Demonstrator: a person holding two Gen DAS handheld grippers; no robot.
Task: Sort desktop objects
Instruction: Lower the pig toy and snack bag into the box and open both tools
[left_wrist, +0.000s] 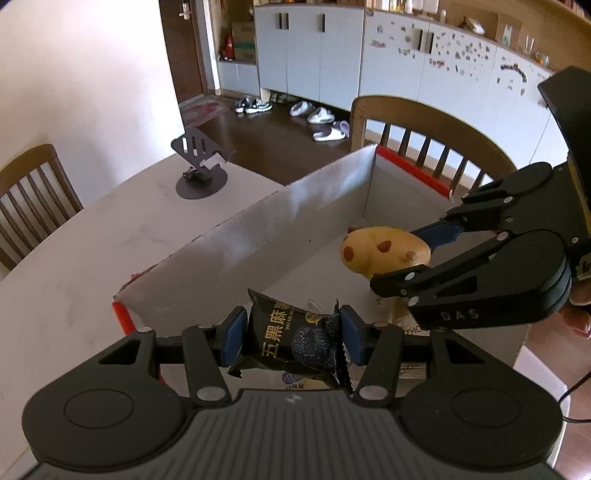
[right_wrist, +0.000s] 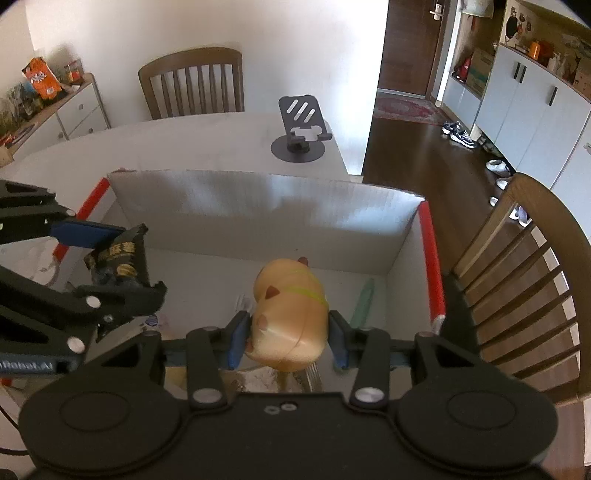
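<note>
My left gripper (left_wrist: 291, 338) is shut on a black snack packet (left_wrist: 295, 339) and holds it over the near end of an open cardboard box (left_wrist: 295, 218) with red corner tape. My right gripper (right_wrist: 288, 334) is shut on a yellow cat-shaped toy (right_wrist: 290, 317) and holds it inside the same box (right_wrist: 258, 206). In the left wrist view the right gripper (left_wrist: 406, 258) comes in from the right with the toy (left_wrist: 384, 249). In the right wrist view the left gripper (right_wrist: 122, 258) shows at the left with the packet (right_wrist: 120, 258).
A dark phone stand (left_wrist: 199, 166) stands on the white table (left_wrist: 74, 258) beyond the box; it also shows in the right wrist view (right_wrist: 299, 129). Wooden chairs (right_wrist: 517, 266) stand around the table. Small items lie on the box floor, among them a pale green stick (right_wrist: 364, 301).
</note>
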